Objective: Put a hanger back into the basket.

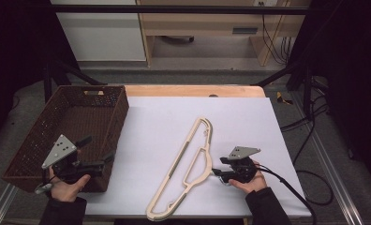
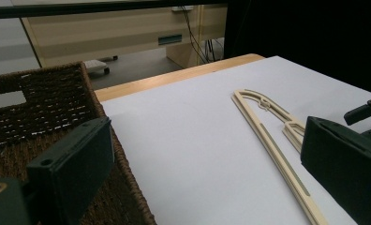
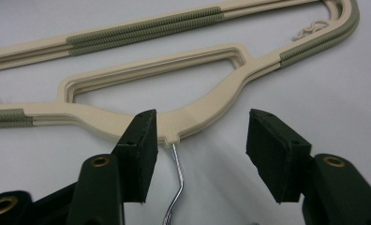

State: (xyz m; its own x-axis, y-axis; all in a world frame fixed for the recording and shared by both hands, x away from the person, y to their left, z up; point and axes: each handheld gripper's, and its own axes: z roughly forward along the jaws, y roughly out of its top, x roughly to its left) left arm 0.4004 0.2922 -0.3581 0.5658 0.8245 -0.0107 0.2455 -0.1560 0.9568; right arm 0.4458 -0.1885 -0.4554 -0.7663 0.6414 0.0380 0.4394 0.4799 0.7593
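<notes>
Hanger (image 1: 186, 164) lies flat on the white tabletop (image 1: 151, 122), its wire hook (image 3: 174, 187) between my right tongs (image 3: 200, 150), spread and touching nothing. Closing off-centre could skid the hook sideways. My left tongs (image 2: 207, 164) hang spread by the basket (image 1: 62, 126).

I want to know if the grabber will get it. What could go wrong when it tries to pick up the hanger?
1. The right gripper has its jaws open around the thin metal hook of the hanger. The hook sits close to one jaw, so it might slip or twist when they close.
2. The hanger is long and lies flat; held only by the hook, it could swing.
3. The basket stands on the far side, by the left gripper, so the hanger might bump its rim.
</notes>
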